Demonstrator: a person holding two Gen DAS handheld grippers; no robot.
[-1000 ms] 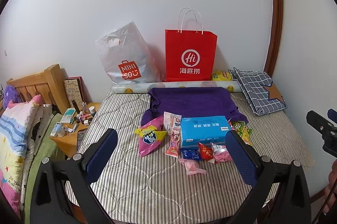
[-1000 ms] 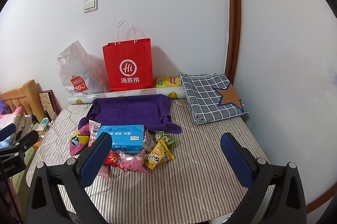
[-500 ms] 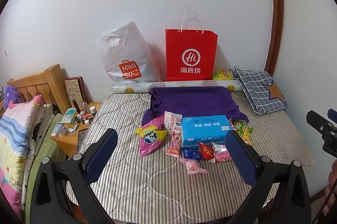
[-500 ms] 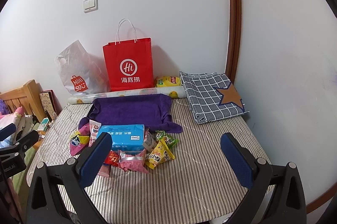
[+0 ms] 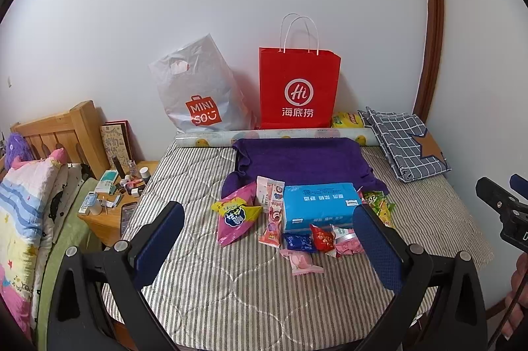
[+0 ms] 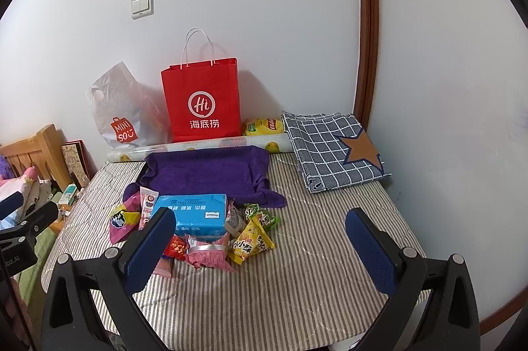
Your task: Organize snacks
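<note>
A heap of snack packets lies mid-surface around a blue tissue pack (image 5: 318,208) (image 6: 197,214): a pink-yellow bag (image 5: 235,215), a pink stick pack (image 5: 273,215), small blue (image 5: 298,241) and red (image 5: 321,238) packets, a pink packet (image 5: 302,262), and yellow-green packets (image 6: 252,238). A red paper bag (image 5: 298,91) (image 6: 202,100) and a white plastic bag (image 5: 198,93) stand against the wall. My left gripper (image 5: 267,238) is open, held above the near edge before the heap. My right gripper (image 6: 260,248) is open too, right of the heap. Both hold nothing.
A purple towel (image 5: 303,161) lies behind the snacks, with a rolled sheet (image 5: 211,139) and a checked cloth (image 6: 333,149) at the back right. A cluttered wooden nightstand (image 5: 114,202) and bed with pillow (image 5: 23,205) lie left. The striped surface (image 6: 297,295) is bare near front.
Both views have drifted very slightly; the snacks have not moved and both grippers stay open.
</note>
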